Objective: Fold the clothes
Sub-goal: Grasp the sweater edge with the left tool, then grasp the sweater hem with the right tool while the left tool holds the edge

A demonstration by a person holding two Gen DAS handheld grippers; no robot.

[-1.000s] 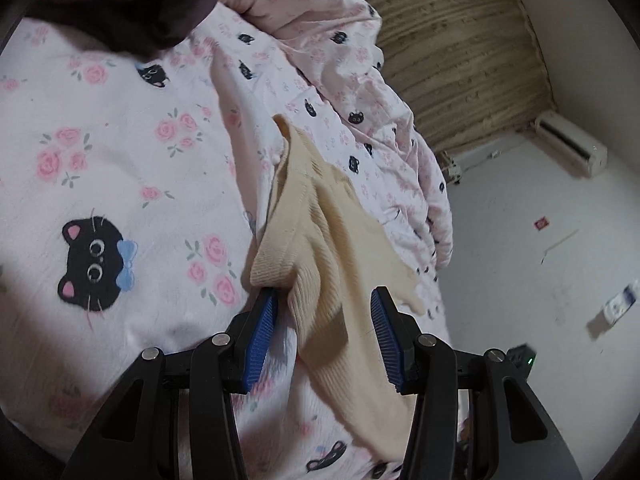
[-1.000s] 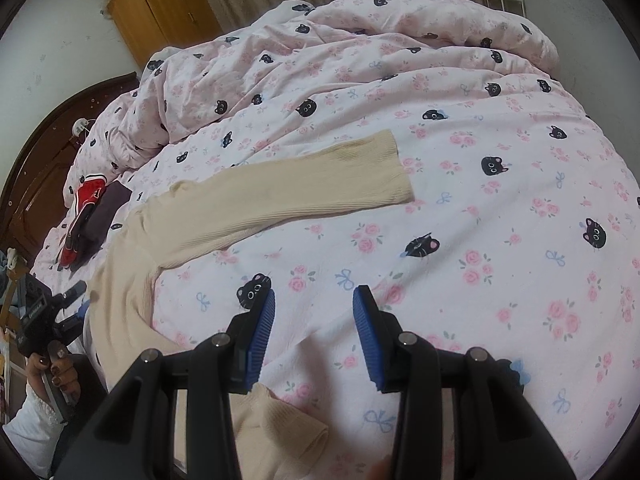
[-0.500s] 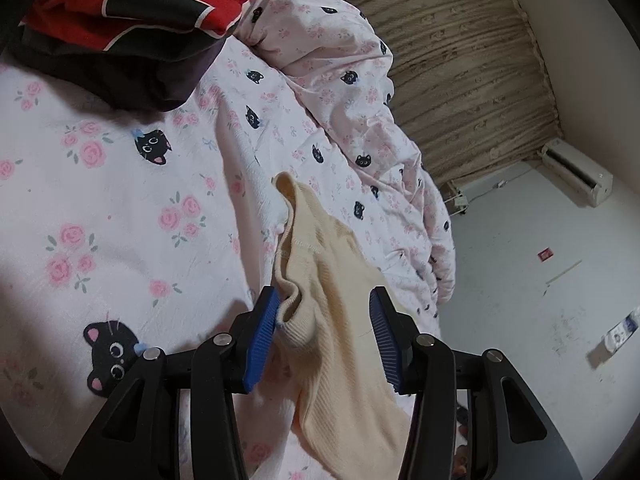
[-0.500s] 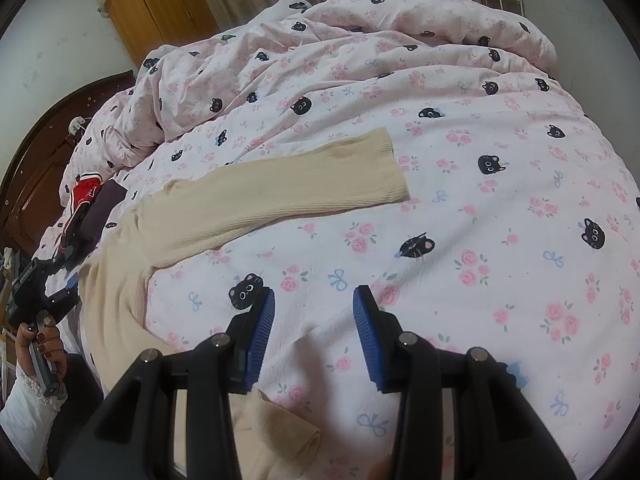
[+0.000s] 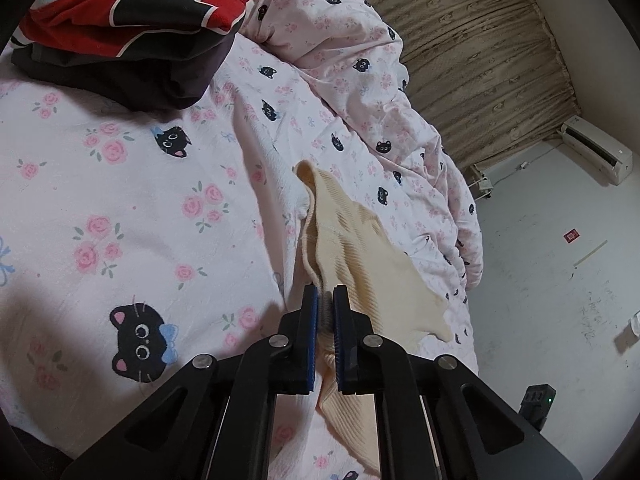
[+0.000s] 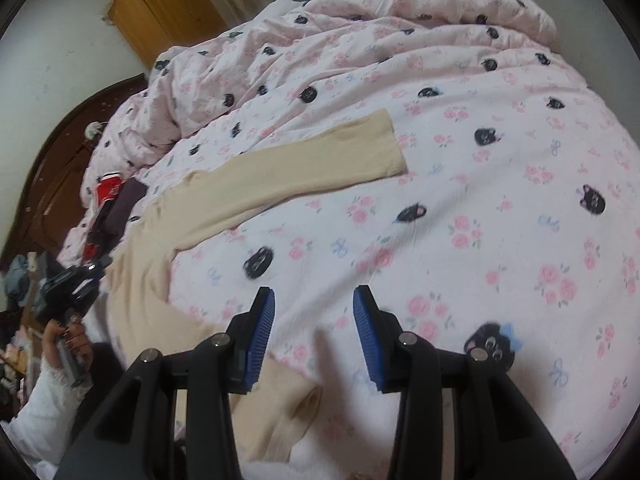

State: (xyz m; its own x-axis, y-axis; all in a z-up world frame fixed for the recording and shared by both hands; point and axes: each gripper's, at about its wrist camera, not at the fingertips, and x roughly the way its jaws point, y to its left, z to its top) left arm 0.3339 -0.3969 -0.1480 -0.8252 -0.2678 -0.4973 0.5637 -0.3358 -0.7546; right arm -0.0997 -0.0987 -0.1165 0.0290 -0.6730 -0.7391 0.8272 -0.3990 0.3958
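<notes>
- The left gripper [image 5: 326,300] has its blue pads pinched almost together on a ribbed edge of the cream sweater [image 5: 360,248], with the knit bunched between them.
- In the left wrist view the sweater lies along the right side of the bed [image 5: 120,220], a corner of it hanging over the edge toward the floor [image 5: 560,300].
- The right gripper [image 6: 314,308] is wide open with nothing between its pads, hovering above the flowered sheet [image 6: 460,208].
- In the right wrist view one sleeve [image 6: 304,164] of the sweater lies flat, reaching toward the far right across the sheet; the body runs down the left side, and another cream part lies just near the gripper, below its left finger.
- A red and black garment [image 5: 132,4] sits on a dark folded one [image 5: 132,76] at the far left of the left wrist view, well apart from the sweater.
- A rumpled duvet [image 6: 360,40] in the same cat print is heaped at the far side of the bed.
- The person's left hand [image 6: 66,332] shows at the left edge of the right wrist view.
</notes>
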